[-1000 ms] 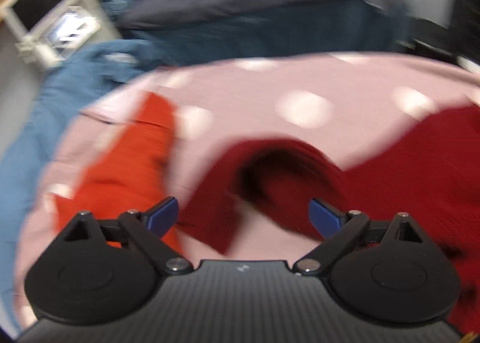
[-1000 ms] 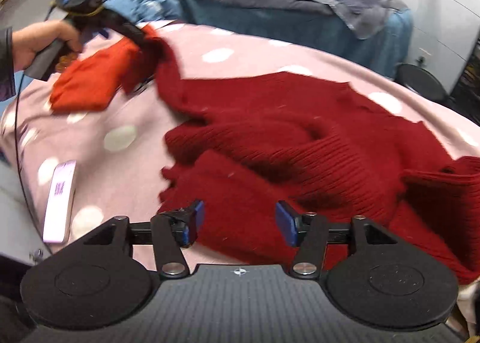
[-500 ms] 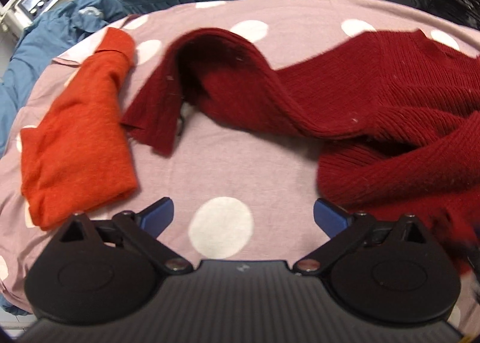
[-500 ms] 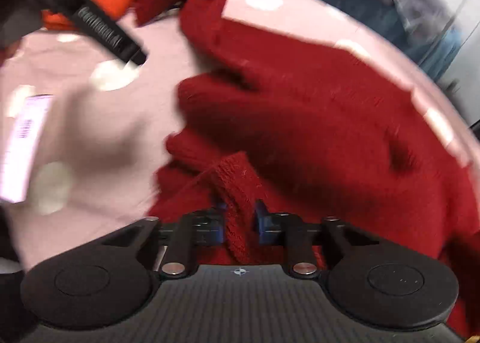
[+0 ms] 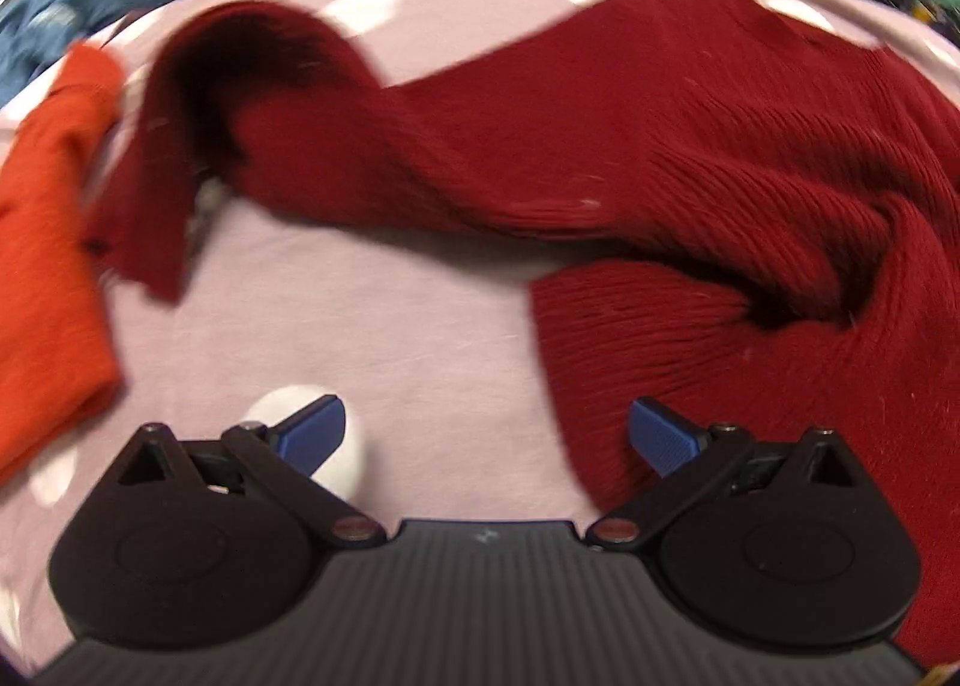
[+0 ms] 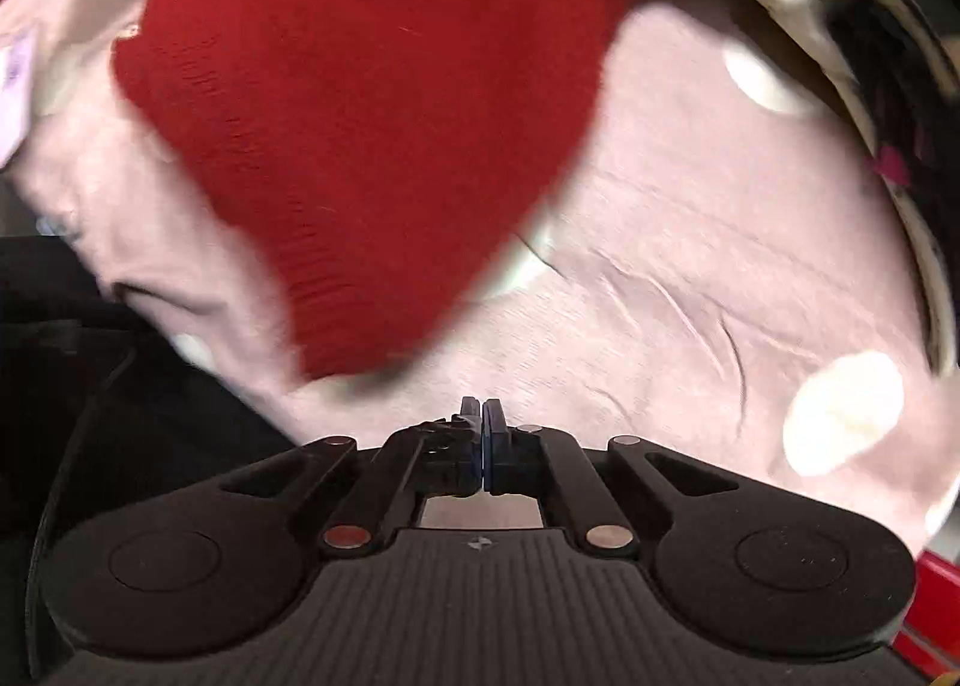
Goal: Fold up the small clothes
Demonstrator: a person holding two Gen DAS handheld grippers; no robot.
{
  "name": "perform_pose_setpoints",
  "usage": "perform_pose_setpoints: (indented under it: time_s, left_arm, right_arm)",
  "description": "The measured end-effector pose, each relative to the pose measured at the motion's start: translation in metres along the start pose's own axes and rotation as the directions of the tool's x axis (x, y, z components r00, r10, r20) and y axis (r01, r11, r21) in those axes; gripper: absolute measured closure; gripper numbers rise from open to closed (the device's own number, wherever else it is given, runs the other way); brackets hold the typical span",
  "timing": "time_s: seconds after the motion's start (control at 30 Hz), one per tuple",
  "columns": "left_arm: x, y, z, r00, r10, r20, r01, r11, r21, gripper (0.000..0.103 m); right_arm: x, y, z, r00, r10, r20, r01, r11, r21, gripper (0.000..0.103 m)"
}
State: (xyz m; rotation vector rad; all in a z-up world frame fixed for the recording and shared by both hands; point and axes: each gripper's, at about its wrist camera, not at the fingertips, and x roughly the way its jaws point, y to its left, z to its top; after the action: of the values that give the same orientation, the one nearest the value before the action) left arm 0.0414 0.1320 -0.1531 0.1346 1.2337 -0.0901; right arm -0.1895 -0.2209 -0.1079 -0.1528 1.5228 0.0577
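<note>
Two grippers differ: left gripper [image 5: 486, 434] fingers spread, red sweater [image 5: 690, 176] beyond them; right gripper [image 6: 482, 416] fingers pressed together, pinching nothing.

One dark red knit sweater [image 5: 690, 146], one orange garment [image 5: 42, 242], one pink dotted cloth [image 5: 372, 326], two grippers

Sweater [image 5: 690, 146]: dark red, ribbed knit; same deep red in right view [image 6: 372, 104].
Second garment [image 5: 42, 266]: bright orange, plain, no visible pattern.
Sheet [image 5: 360, 338]: pale pink with white round dots; dots also in right view [image 6: 690, 266].
Left claw [image 5: 486, 437]: black body, blue pads [image 5: 663, 437].
Right claw [image 6: 482, 446]: black, blue pads.
Background bedding [image 5: 36, 20]: blue, blurred.
Card [image 6: 13, 86]: pale lilac-white, at left edge.
</note>
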Motion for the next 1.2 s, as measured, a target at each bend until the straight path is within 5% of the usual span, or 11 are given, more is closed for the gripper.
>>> perform_pose_setpoints:
  time_s: [0.07, 0.13, 0.23, 0.43, 0.5, 0.57, 0.6, 0.63, 0.8, 1.0, 1.2]
  left_arm:
    - [0.010, -0.015, 0.001, 0.997, 0.054, 0.056, -0.058, 0.996, 0.074, 0.000]
    - [0.014, -0.022, 0.006, 0.990, 0.078, 0.119, -0.094, 0.988, 0.127, 0.000]
    - [0.018, -0.024, 0.014, 0.985, -0.036, 0.169, 0.005, 0.984, 0.179, 0.000]
    - [0.051, -0.033, 0.027, 0.972, -0.234, 0.003, 0.227, 0.948, 0.223, 0.007]
    - [0.051, -0.031, 0.028, 0.968, -0.248, 0.031, 0.238, 0.952, 0.194, 0.014]
    - [0.047, -0.028, 0.029, 0.958, -0.285, 0.041, 0.272, 0.943, 0.194, 0.042]
    - [0.043, -0.027, 0.029, 0.944, -0.327, 0.035, 0.314, 0.928, 0.203, 0.075]
    - [0.039, -0.026, 0.029, 0.936, -0.352, 0.012, 0.344, 0.919, 0.194, 0.082]
    - [-0.009, -0.019, 0.013, 0.928, -0.372, 0.008, 0.359, 0.903, 0.237, 0.084]
    - [-0.074, 0.037, -0.052, 0.911, -0.410, -0.037, 0.411, 0.907, 0.085, 0.086]
    - [-0.063, 0.065, -0.102, 0.960, -0.254, -0.121, 0.248, 0.967, -0.061, 0.088]
  right_arm:
    - [-0.003, -0.001, -0.002, 0.998, -0.016, 0.061, 0.012, 0.998, 0.066, 0.101]
    - [-0.011, -0.002, -0.002, 0.992, -0.013, 0.125, -0.003, 0.992, 0.124, 0.067]
    - [-0.023, -0.002, -0.001, 0.978, -0.055, 0.200, 0.019, 0.984, 0.175, 0.026]
    - [-0.020, 0.008, 0.008, 0.975, -0.057, 0.215, 0.003, 0.970, 0.243, 0.024]
    - [-0.011, 0.014, 0.011, 0.976, -0.055, 0.212, -0.002, 0.966, 0.257, 0.024]
    - [-0.006, 0.016, 0.013, 0.975, -0.046, 0.216, -0.013, 0.964, 0.265, 0.023]
    - [-0.003, 0.017, 0.013, 0.975, -0.046, 0.218, -0.015, 0.963, 0.268, 0.023]
    - [-0.001, 0.017, 0.014, 0.975, -0.045, 0.216, -0.016, 0.962, 0.272, 0.023]
    - [0.006, 0.012, 0.021, 0.975, -0.045, 0.216, -0.017, 0.961, 0.276, 0.021]
    - [0.010, 0.003, 0.016, 0.974, -0.044, 0.220, -0.018, 0.962, 0.271, 0.000]
    - [0.029, 0.000, 0.014, 0.974, 0.062, 0.217, -0.127, 0.945, 0.302, 0.000]
